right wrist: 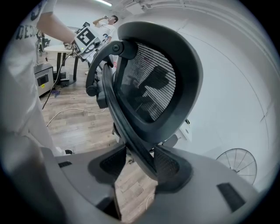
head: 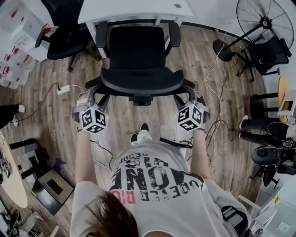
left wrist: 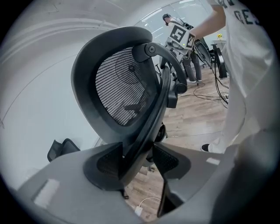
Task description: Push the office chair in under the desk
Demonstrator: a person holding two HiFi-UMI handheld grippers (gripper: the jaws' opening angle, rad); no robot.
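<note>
Chair [head: 138, 51] sits square in front of the white desk [head: 134, 8] in my head view. The seat's front edge and both armrests are up against the desk's near edge, while most of the seat and the whole backrest [head: 138, 83] stand out over the wood floor [head: 222, 115].

I have the left gripper [head: 91, 97] at the backrest's left side and the right gripper [head: 190, 98] at its right side, roughly level with each other and with my arms stretched forward.

In the left gripper view, the jaws of the left gripper [left wrist: 138, 157] are closed on the backrest's black outer frame [left wrist: 151, 118]. The frame runs up between the two pads, and the mesh panel [left wrist: 122, 87] rises above them. The right gripper's marker cube [left wrist: 181, 35] shows beyond the chair.

The right gripper view mirrors this. The jaws of the right gripper [right wrist: 140, 164] clamp the same frame [right wrist: 127, 127] on the opposite side, with the mesh [right wrist: 153, 87] above and the left gripper's cube [right wrist: 85, 37] past it.

Off to the sides, a second black chair [head: 62, 39] stands at the desk's left corner. A floor fan [head: 266, 21] is far right, and a white cable [head: 212, 69] trails across the floor near the chair's right side.
</note>
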